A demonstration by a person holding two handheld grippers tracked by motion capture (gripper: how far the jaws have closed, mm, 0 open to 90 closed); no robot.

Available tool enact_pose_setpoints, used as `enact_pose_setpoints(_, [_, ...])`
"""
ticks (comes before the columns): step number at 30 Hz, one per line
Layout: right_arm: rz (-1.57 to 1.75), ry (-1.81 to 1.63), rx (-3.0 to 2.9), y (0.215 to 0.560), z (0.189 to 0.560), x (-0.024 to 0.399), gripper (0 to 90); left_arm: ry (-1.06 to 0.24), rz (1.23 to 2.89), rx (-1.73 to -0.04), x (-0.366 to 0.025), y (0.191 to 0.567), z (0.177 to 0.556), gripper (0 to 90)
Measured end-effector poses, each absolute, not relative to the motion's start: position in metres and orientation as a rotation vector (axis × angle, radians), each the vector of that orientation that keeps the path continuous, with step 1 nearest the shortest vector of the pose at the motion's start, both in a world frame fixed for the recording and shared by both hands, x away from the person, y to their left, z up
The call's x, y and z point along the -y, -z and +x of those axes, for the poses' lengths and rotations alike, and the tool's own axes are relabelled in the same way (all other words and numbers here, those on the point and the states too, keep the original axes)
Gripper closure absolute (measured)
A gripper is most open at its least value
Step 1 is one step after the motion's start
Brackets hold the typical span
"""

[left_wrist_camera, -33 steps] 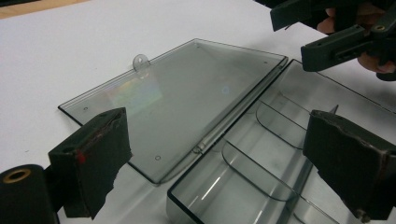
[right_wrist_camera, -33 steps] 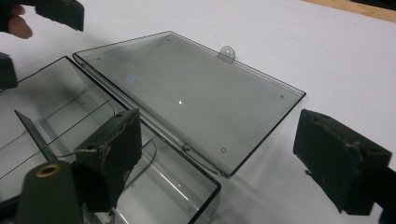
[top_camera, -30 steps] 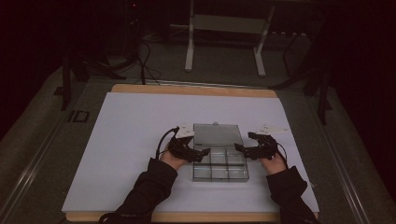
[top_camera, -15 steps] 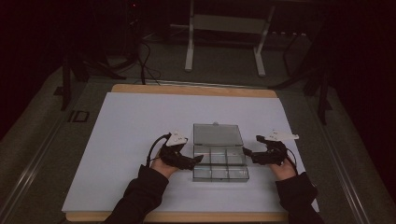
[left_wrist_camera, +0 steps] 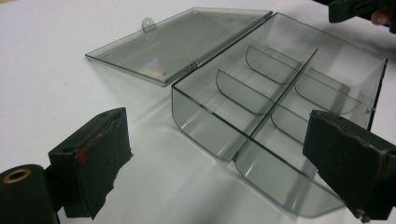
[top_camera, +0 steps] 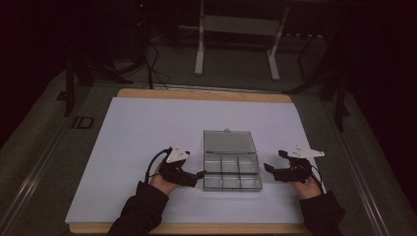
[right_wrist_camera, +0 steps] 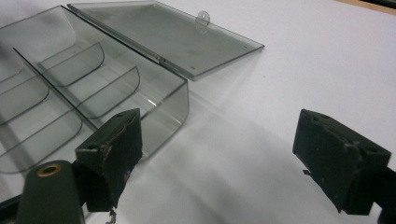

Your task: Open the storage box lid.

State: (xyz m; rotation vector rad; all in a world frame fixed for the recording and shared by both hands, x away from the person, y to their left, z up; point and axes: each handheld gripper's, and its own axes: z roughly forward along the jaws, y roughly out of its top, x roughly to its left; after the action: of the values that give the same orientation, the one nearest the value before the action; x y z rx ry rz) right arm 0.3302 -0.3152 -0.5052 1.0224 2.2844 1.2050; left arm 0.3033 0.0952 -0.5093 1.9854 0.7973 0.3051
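Both pairs of jaws stand wide apart and hold nothing. In the left gripper view, the left gripper has its black jaws on either side of the near left corner of the clear compartment box, one pad over bare white surface and the other in front of the box's side wall; whether that pad touches the wall cannot be told. In the right gripper view, the right gripper hangs just beside the box's right end, its jaws over bare surface and apart from the plastic.

From the high view, the box sits in the middle of the counter, between the left gripper and the right gripper. Its hinged lid lies folded flat open behind it, with a small latch tab at the far edge. The six compartments look empty.

The step in hand looks like the pause around the opened box, either after opening it or ahead of closing it. Closing would call for one pair of jaws to steady a side wall while the other pinches the thin lid edge near the tab and swings it over; the smooth plastic may slip.

No brand, label or writing can be read on the box, the grippers or the counter.
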Motion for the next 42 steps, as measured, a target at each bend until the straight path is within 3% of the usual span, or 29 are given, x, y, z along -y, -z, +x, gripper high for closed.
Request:
enact_pose_setpoints(18, [1.052, -1.169, -2.254, 0.519, 0.308, 0.333, 15.6, -0.333, 1.978, -0.855, -0.121, 0.524, 0.284, 8.7])
enact_pose_setpoints(42, [1.096, -1.150, -2.165, 0.532, 0.289, 0.348, 15.3, -0.471, 2.004, -0.876, -0.134, 0.538, 0.273, 8.7])
